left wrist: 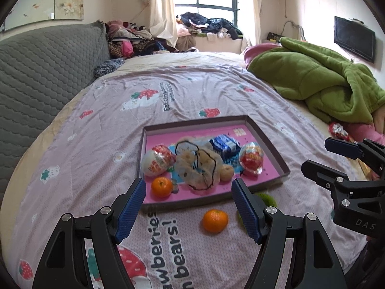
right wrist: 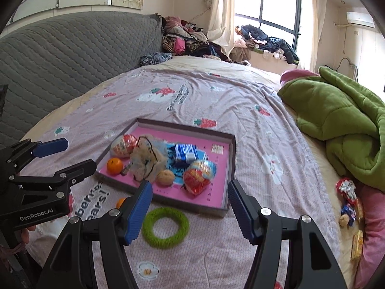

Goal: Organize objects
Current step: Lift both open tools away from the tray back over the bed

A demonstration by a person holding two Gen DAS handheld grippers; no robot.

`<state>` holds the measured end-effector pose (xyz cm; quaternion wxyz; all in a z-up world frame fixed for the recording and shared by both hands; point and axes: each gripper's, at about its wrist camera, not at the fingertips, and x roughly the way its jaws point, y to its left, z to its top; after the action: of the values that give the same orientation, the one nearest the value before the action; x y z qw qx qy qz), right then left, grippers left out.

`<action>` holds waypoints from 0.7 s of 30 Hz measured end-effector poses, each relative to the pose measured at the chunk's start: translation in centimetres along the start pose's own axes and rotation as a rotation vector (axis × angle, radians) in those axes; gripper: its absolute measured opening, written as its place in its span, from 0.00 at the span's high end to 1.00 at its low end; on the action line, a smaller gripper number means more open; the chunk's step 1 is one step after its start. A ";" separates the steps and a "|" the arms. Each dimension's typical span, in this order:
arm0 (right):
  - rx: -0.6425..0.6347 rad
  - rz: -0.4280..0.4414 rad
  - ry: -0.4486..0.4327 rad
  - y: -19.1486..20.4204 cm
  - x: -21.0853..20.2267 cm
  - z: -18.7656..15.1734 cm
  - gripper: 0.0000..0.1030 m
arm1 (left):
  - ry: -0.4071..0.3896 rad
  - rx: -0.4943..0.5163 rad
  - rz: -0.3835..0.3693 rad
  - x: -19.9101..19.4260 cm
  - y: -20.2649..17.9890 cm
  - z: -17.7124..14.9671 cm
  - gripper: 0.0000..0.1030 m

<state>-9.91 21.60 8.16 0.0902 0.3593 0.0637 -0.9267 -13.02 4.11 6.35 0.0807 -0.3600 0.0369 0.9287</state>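
Note:
A shallow pink-lined tray (left wrist: 276, 154) (right wrist: 231, 159) lies on the bed. It holds an orange (left wrist: 161, 187) (right wrist: 114, 166), two foil-wrapped snack eggs (left wrist: 157, 160) (left wrist: 251, 157), a blue packet (left wrist: 225, 145) (right wrist: 185, 155), a mesh bag (left wrist: 197, 166) and a walnut (left wrist: 227, 172) (right wrist: 164, 178). A second orange (left wrist: 214, 220) (right wrist: 120, 202) lies on the quilt in front of the tray, between my left gripper's (left wrist: 189, 210) open fingers. A green ring (right wrist: 165, 227) (left wrist: 268, 198) lies by my open right gripper (right wrist: 190, 212). Both grippers are empty.
A green blanket (left wrist: 320, 79) (right wrist: 341, 120) is heaped on the bed's right side. Loose snacks (right wrist: 349, 202) lie near a pink pillow at the right edge. A grey quilted headboard (left wrist: 43, 77) runs along the left. Clothes (left wrist: 134, 38) pile up behind.

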 end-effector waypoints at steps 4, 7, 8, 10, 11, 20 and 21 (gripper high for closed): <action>0.013 0.003 0.031 -0.2 0.8 -1.5 0.37 | 0.030 0.009 0.000 0.8 -0.5 -1.0 0.27; 0.024 0.006 0.050 -0.3 1.4 -2.5 0.37 | 0.050 0.019 0.003 1.6 -0.8 -1.6 0.27; 0.028 0.008 0.058 -0.4 1.7 -2.8 0.37 | 0.055 0.019 0.005 1.8 -0.8 -1.8 0.27; 0.033 0.009 0.067 -0.4 2.1 -3.3 0.37 | 0.066 0.020 0.004 2.3 -0.9 -2.1 0.27; 0.034 0.010 0.074 -0.4 2.3 -3.6 0.37 | 0.073 0.023 0.007 2.5 -0.9 -2.3 0.27; 0.040 0.017 0.108 -0.2 3.7 -4.9 0.37 | 0.105 0.042 -0.008 3.9 -1.4 -3.6 0.27; 0.040 0.017 0.111 -0.2 3.8 -5.1 0.37 | 0.109 0.043 -0.011 4.1 -1.4 -3.8 0.27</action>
<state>-9.42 22.27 1.88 0.0873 0.4122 0.0469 -0.9057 -13.21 5.55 0.79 0.0915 -0.4085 0.0592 0.9062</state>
